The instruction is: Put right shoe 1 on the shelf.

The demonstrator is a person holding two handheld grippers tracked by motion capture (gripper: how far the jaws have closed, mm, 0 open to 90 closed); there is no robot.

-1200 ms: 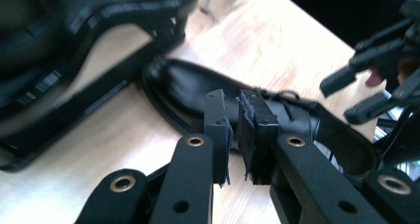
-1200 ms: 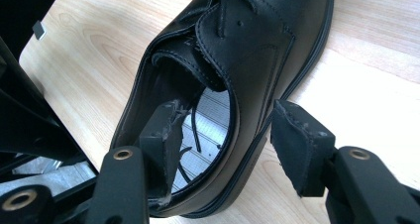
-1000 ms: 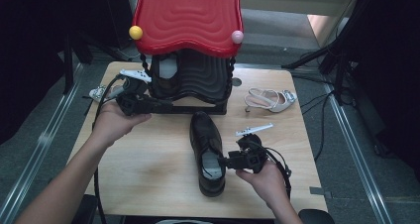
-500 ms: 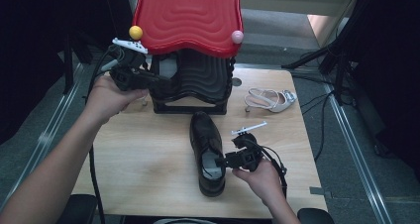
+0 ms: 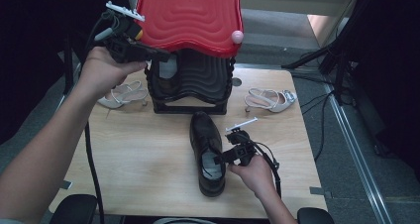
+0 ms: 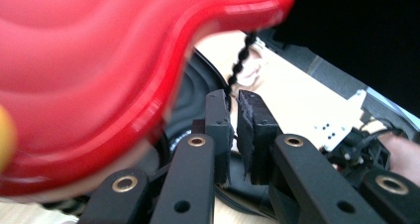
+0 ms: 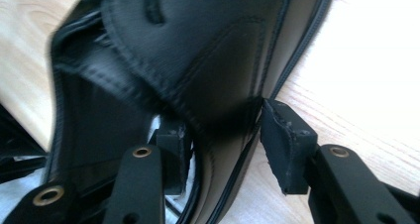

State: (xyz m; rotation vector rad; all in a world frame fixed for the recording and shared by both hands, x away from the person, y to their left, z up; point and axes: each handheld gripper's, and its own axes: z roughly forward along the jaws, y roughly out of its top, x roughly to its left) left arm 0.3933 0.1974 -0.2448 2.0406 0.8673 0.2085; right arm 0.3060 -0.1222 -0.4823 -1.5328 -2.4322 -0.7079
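Observation:
A black leather shoe (image 5: 208,154) lies on the wooden table (image 5: 138,159), toe toward the far side. My right gripper (image 5: 220,159) straddles its side wall near the opening. In the right gripper view one pad sits inside the shoe (image 7: 148,60) and the other presses its outer edge, so the gripper (image 7: 223,140) is shut on the wall. My left gripper (image 5: 166,55) is held high at the front left edge of a red wavy lid (image 5: 188,16). Its jaws (image 6: 234,105) show only a thin slit, just under the lid (image 6: 89,60).
The lid stands over a black ribbed base (image 5: 193,80) at the table's far middle, with a pink ball (image 5: 237,35) on its right edge. One white sandal (image 5: 121,95) lies left of the base, another (image 5: 270,100) lies right. Stand legs (image 5: 337,60) are beyond the right edge.
My left gripper rose from the base's lower left corner to the lid's left edge, uncovering the left sandal. The right gripper shifted slightly along the shoe.

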